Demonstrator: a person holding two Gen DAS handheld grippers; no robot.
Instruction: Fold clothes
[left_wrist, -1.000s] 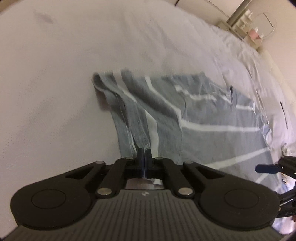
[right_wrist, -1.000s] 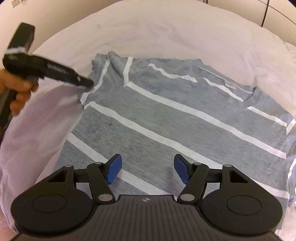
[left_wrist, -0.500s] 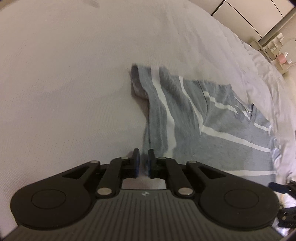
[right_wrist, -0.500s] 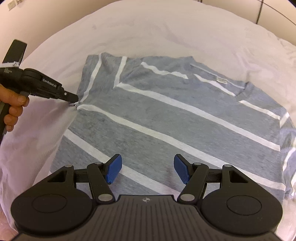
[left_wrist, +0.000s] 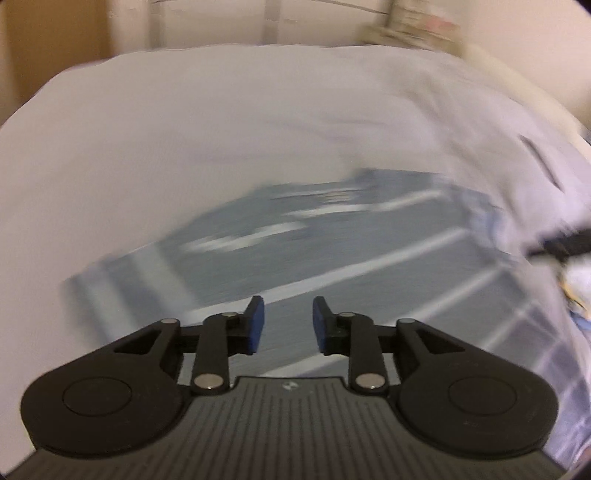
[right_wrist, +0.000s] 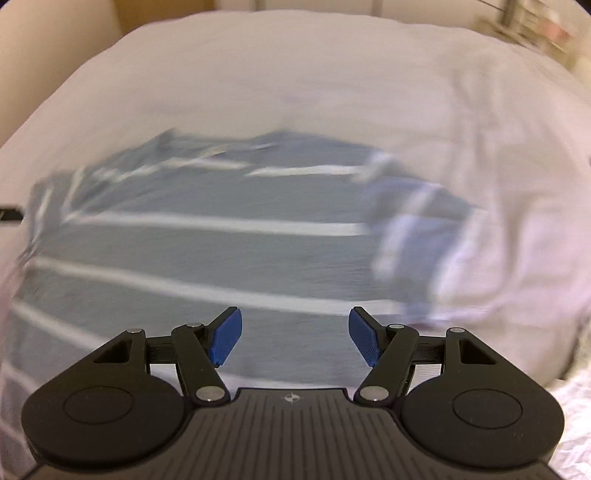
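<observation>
A grey T-shirt with white stripes (left_wrist: 332, 251) lies spread flat on the white bed sheet (left_wrist: 184, 129); both views are motion-blurred. My left gripper (left_wrist: 286, 323) is open and empty above the shirt's near left part. My right gripper (right_wrist: 295, 338) is open and empty over the shirt (right_wrist: 207, 243) near its bottom hem. The shirt's right sleeve (right_wrist: 410, 236) lies out to the right. The right gripper's tip shows at the far right edge of the left wrist view (left_wrist: 565, 242).
The bed sheet (right_wrist: 295, 74) extends well past the shirt on all sides. A wall and wooden furniture (left_wrist: 51, 48) stand behind the bed. Blurred shelves with small items (left_wrist: 413, 22) are at the back right.
My left gripper has let go of the left sleeve, opened, and swung to face the shirt from its hem side. The right gripper has also swung round, still open.
</observation>
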